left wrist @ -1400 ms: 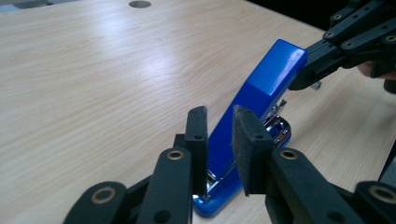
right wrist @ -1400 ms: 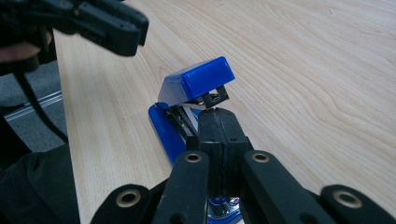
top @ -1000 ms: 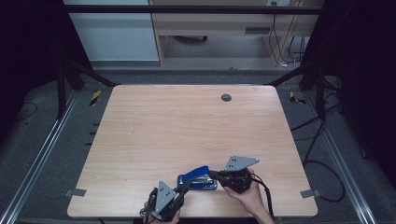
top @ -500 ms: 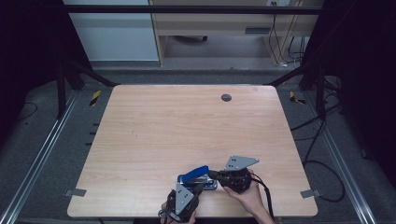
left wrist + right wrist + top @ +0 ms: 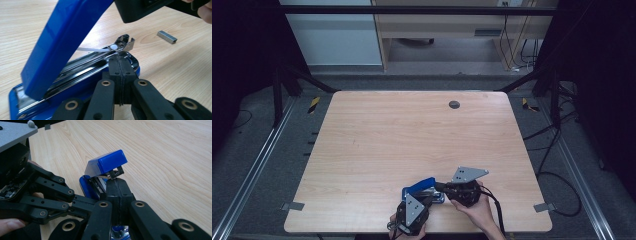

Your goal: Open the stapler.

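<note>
Propping stapler (image 5: pixel 62 47) lid open, both grippers' fingers (image 5: pixel 120 75) clenched empty; a slip lets the lid snap down before staples (image 5: pixel 167 36) get loaded

Open blue stapler (image 5: pixel 105 167) before closed hand-held gripper (image 5: pixel 117 187)

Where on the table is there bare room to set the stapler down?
The wooden table lies bare from the round grey grommet to mid-table. It is crowded at the near edge: open blue stapler, both hand-held grippers, small metal staple strip.
</note>
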Motion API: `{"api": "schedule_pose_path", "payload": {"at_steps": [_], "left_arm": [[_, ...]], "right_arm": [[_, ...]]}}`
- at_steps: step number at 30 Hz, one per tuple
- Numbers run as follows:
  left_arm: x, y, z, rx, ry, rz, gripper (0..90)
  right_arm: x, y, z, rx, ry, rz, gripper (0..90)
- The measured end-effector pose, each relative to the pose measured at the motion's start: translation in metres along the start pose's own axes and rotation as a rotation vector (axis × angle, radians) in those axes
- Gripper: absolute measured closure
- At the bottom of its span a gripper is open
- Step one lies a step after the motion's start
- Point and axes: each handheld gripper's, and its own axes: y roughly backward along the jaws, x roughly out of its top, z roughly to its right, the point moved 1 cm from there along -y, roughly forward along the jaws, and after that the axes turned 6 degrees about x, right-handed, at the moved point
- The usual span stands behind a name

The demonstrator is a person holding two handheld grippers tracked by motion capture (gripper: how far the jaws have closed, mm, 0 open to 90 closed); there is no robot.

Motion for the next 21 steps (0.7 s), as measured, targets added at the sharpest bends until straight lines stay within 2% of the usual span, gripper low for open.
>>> {"api": "schedule_pose_path", "payload": {"at_steps": [11, 16, 21], "left_arm": [[-0.0001, 0.0000, 0.0009, 0.002, 0.001, -0.002, 90.0], [-0.0001, -0.0009, 0.0020, 0.030, -0.006, 0.005, 90.0], [-0.0001, -0.0019, 0.0013, 0.031, -0.013, 0.008, 90.0]], "right_arm": [[0.0024, -0.0013, -0.0004, 0.009, 0.001, 0.017, 90.0], [0.0037, -0.0016, -0.0009, 0.011, 0.003, 0.019, 90.0], [0.0051, -0.0022, -0.0010, 0.017, 0.002, 0.023, 90.0]]}}
